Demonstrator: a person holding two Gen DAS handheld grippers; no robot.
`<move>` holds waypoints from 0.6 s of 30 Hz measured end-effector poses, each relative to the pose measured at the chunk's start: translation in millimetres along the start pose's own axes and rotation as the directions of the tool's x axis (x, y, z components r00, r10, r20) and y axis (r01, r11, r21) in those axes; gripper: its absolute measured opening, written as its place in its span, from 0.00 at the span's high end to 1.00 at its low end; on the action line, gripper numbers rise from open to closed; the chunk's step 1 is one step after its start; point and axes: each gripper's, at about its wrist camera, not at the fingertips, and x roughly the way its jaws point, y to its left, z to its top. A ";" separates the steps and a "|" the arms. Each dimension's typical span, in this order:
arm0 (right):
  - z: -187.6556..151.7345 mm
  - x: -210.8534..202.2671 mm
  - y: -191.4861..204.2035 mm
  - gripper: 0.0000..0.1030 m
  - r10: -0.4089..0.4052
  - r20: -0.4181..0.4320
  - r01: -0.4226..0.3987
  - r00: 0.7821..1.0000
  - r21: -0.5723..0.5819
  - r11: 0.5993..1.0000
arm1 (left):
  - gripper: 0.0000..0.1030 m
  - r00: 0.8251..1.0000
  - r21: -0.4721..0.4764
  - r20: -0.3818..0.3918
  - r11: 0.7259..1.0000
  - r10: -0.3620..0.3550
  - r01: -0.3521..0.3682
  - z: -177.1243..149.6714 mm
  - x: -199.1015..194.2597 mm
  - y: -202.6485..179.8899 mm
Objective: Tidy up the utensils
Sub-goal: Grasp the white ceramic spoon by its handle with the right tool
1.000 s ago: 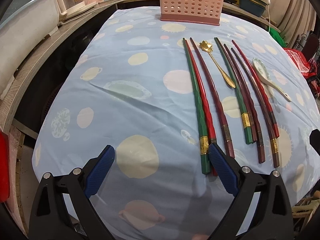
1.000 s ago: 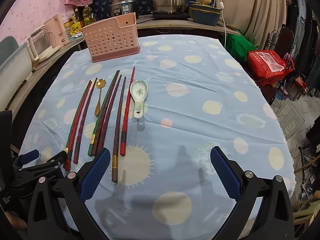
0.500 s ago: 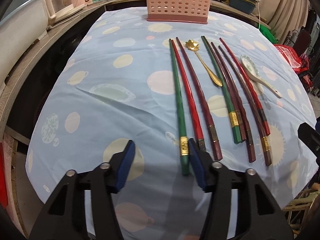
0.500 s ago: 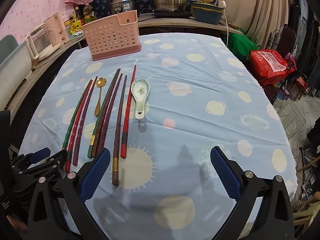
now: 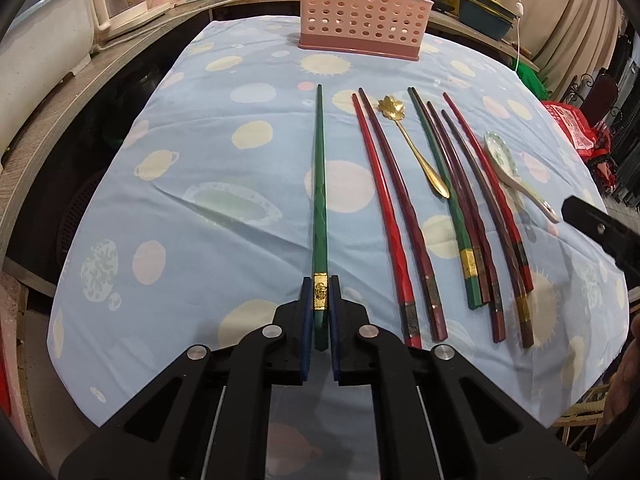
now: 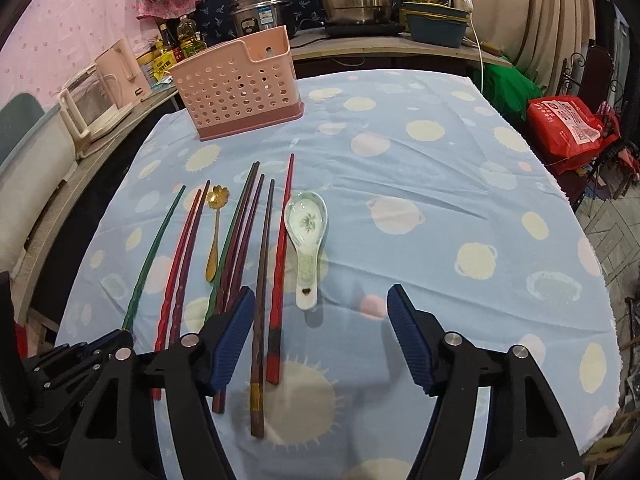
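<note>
The left gripper (image 5: 320, 300) pinches the green chopstick (image 5: 319, 184) at its gold band, apart from the other chopsticks (image 5: 416, 216) on the tablecloth (image 5: 200, 168), while the right gripper (image 6: 320, 320) gapes wide, holding nothing, over the ceramic spoon (image 6: 306, 232).

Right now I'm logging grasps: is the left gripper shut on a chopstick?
Yes, shut. The left gripper has both blue pads pressed against the gold band of the green chopstick, which lies apart from the other utensils.
</note>
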 end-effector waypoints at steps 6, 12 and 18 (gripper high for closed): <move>17.9 26.3 -0.3 0.67 0.036 -0.032 -0.035 0.999 0.024 0.999 | 0.93 1.000 -0.009 -0.009 1.000 0.004 -0.005 7.4 6.5 3.8; 19.5 46.4 -1.6 0.80 0.065 -0.077 -0.061 0.995 0.049 0.997 | 0.93 1.000 -0.008 -0.014 1.000 0.009 -0.009 10.6 11.1 4.5; 12.8 57.1 -2.0 0.87 0.090 -0.109 -0.084 0.990 0.059 0.995 | 0.93 1.000 -0.009 -0.014 1.000 0.010 -0.010 12.0 12.6 4.0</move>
